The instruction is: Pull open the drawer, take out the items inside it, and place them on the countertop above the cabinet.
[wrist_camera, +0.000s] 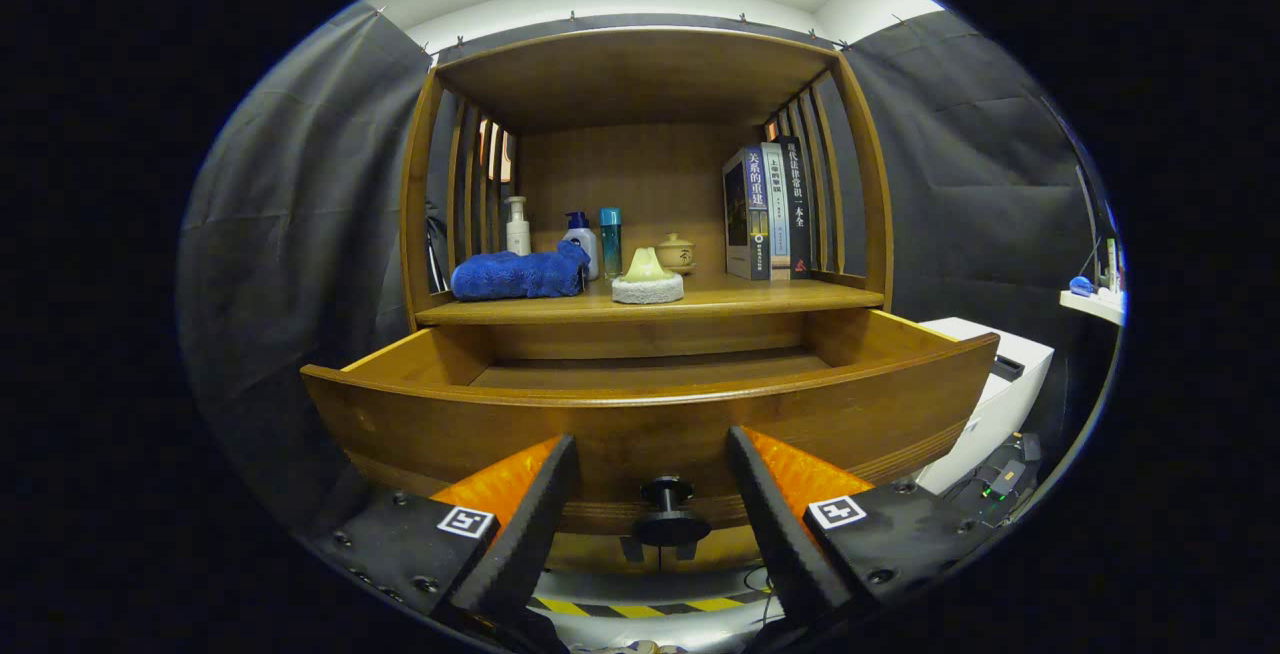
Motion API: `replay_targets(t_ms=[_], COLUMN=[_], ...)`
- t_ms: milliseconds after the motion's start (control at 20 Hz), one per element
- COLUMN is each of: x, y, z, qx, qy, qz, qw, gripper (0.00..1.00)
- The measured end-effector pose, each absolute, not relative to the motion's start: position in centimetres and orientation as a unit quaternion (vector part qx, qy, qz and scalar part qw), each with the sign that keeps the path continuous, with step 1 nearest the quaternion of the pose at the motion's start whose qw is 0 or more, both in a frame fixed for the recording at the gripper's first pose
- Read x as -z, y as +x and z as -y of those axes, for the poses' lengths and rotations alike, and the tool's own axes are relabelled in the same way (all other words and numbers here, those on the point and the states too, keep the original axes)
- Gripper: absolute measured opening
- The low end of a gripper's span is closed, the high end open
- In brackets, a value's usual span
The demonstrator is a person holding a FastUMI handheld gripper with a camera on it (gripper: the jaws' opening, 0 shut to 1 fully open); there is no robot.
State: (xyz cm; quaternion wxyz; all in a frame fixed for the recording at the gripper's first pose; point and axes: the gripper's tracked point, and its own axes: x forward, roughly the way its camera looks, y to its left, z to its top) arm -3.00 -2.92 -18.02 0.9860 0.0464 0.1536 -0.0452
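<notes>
Drawer (650, 414): pulled open, visible interior bare. Knob (667, 509) sits untouched between fingers of spread, empty gripper (655, 469). Blue towel (520, 274) and sponge (647, 279) already rest on countertop (720, 299); task judged near done.

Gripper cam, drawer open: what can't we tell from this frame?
- Drawer floor, gripper view: the front panel hides the near part, so any items lying there are unseen.
- Small objects on the white ledge far right: too small to identify.
- Hand-held gripper: fingers open, straddling the knob without touching it.
</notes>
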Motion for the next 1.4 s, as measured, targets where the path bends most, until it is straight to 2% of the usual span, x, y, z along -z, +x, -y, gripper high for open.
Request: replay_targets(t_ms=[1400], x=[18.5], y=[10.0], z=[4.6], qx=[0.048], qy=[0.031], qz=[-0.156], qw=[0.986], gripper=[0.99])
